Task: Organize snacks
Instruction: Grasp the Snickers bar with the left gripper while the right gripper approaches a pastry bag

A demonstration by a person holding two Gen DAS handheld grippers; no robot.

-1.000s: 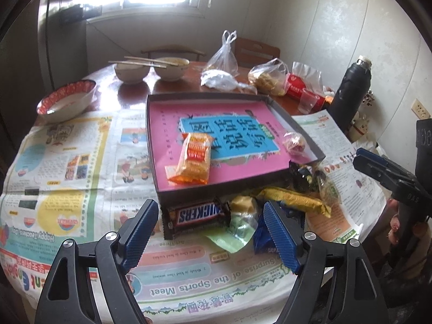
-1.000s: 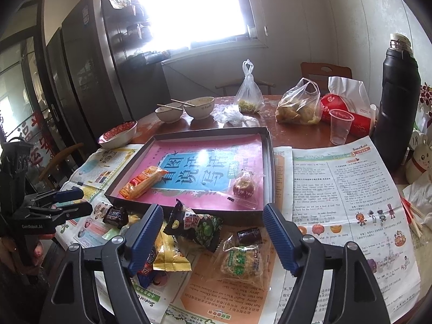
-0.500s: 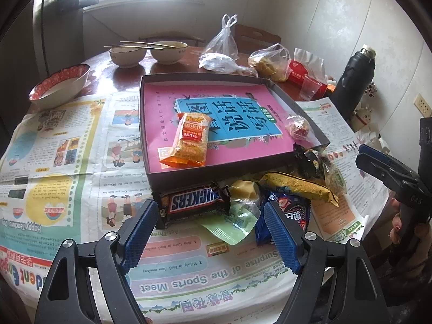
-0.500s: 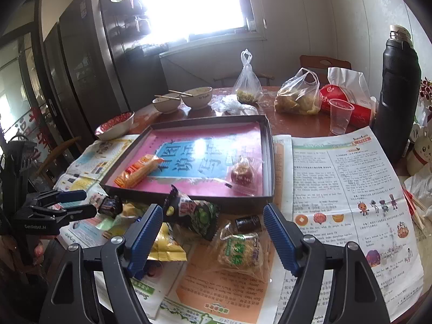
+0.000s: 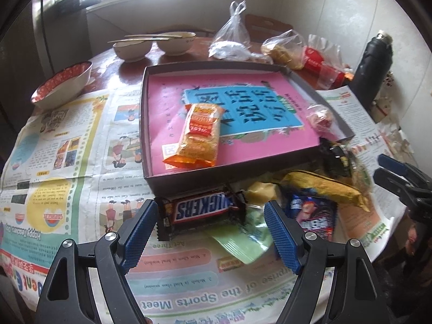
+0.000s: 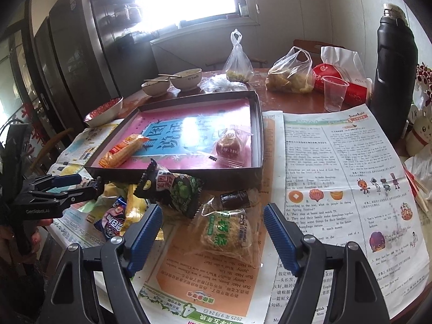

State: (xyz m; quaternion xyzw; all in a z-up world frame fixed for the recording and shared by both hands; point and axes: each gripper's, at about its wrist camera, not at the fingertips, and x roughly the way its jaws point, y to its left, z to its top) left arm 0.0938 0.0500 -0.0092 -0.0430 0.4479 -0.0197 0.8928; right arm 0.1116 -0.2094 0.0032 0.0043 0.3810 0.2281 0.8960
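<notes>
**Inspector A:** Left claw [image 5: 210, 232] stands open, nothing between its pads. It is lined up over the Snickers bar [image 5: 201, 210], which lies on the newspaper [image 5: 62, 145] just in front of the near wall of the tray [image 5: 189, 181]. One end of the bar sits close beside the left pad, but I cannot confirm contact.

**Inspector B:** Right claw [image 6: 213, 229] is likewise spread wide and empty. It frames a clear-wrapped pastry [image 6: 226, 235] with green lettering. My reading: each claw has picked its own target, so the two need not cross.

**Inspector A:** Agreed. The loose pile sits hard against the tray's front edge: a yellow packet [image 5: 321, 186], a purple packet [image 5: 313, 216], a pale green wrapper [image 5: 243, 240] partly under the bar, and a dark green packet [image 6: 175, 189] leaning on the tray wall.

**Inspector B:** Inside the tray, an orange biscuit packet [image 5: 199, 135] lies toward one side and a round sweet in clear wrap [image 6: 229, 145] toward the other. Well apart, which suggests the tray is being filled in sorted places.

**Inspector A:** Judgement: early in the job. Two items in, most still out on the bench.

**Inspector B:** Risk noted: the green wrapper under the bar may lift with it. The pastry's loose film could slip in the pads.
</notes>
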